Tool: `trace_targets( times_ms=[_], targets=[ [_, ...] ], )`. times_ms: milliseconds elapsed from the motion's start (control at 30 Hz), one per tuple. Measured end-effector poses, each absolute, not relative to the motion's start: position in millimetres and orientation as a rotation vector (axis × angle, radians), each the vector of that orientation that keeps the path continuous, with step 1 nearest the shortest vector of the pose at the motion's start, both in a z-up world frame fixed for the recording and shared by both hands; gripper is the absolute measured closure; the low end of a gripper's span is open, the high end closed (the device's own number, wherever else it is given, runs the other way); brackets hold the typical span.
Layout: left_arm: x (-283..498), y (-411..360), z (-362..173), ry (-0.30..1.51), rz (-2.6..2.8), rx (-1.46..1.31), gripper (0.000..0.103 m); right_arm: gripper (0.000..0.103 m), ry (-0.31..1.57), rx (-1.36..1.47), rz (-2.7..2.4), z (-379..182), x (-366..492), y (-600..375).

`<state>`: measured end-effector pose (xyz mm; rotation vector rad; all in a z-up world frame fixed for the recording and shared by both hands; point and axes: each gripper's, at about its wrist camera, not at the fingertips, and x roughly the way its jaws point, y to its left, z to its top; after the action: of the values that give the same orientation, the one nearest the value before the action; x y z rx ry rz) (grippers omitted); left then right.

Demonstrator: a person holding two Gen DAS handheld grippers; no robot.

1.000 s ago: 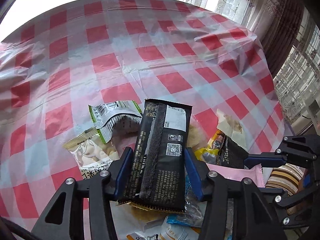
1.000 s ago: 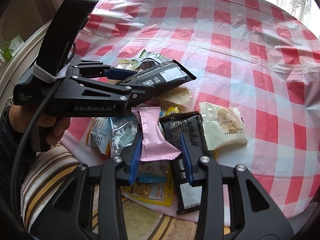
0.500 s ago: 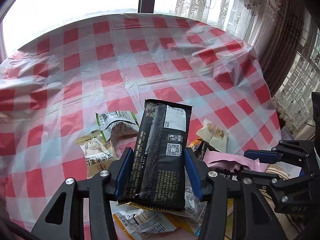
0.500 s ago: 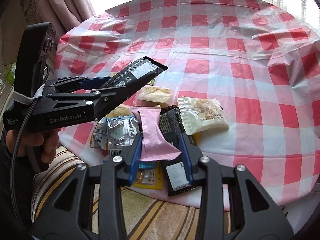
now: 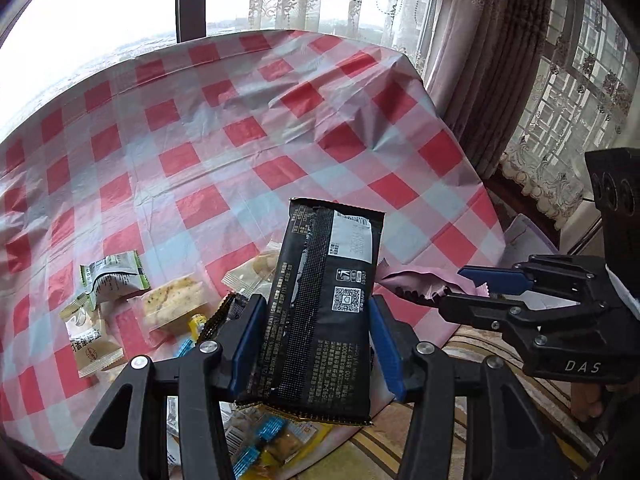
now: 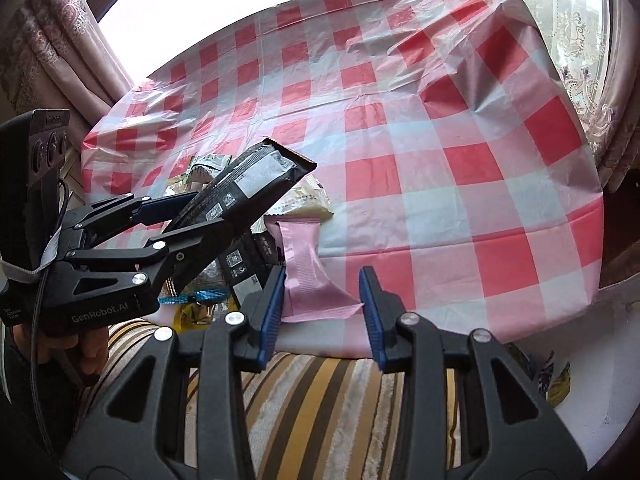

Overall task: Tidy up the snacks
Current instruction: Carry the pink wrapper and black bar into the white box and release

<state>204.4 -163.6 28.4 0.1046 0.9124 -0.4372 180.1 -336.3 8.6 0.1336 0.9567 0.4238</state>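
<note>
Two grippers are in view, each closed on one snack. The left gripper (image 5: 316,344) clamps its blue pads on both long edges of one flat black foil snack packet (image 5: 320,312), printed with white text and a square code; the packet stands clear above the table, tilted up and forward out of the fingers. The right gripper (image 6: 322,304) grips one pale pink plastic snack wrapper (image 6: 306,268): the wrapper's lower end lies against the left pad, its corner reaching toward the right pad, and the rest juts forward past the fingertips.

Below and just beyond the left fingers, loose snacks lie in one heap at the near edge of one red-and-white checked plastic tablecloth (image 5: 248,132). Left of the fingers I count one clear packet holding a pale speckled cake (image 5: 176,308), one green-and-white pouch (image 5: 114,276) and one beige pouch with red print (image 5: 90,340). Beyond the black packet's left edge sits one cream packet with round biscuits (image 5: 256,270). Under the fingers lie several small blue-and-yellow sweets (image 5: 272,436); their exact number cannot be told. From the right wrist view, one more black packet (image 6: 244,258) lies flat just left of the right fingers.

No box, tray or other container shows. Near the right fingers, below the table's edge, lies one striped brown-and-yellow cushion (image 6: 320,400). One hand (image 6: 86,350) holds the left gripper's handle.
</note>
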Motion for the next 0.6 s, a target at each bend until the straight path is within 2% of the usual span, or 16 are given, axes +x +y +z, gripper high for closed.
trace_targets(
  times_ms=[367,600],
  targets=[
    [189,-289,26,0.937,-0.639,0.261,0.051,0.062,0.944,0.270,0.194,-4,157,-461],
    [178,-369,9,0.986,-0.776,0.394,0.051,0.062,0.972,0.342,-0.003,-31,142,-536]
  ],
)
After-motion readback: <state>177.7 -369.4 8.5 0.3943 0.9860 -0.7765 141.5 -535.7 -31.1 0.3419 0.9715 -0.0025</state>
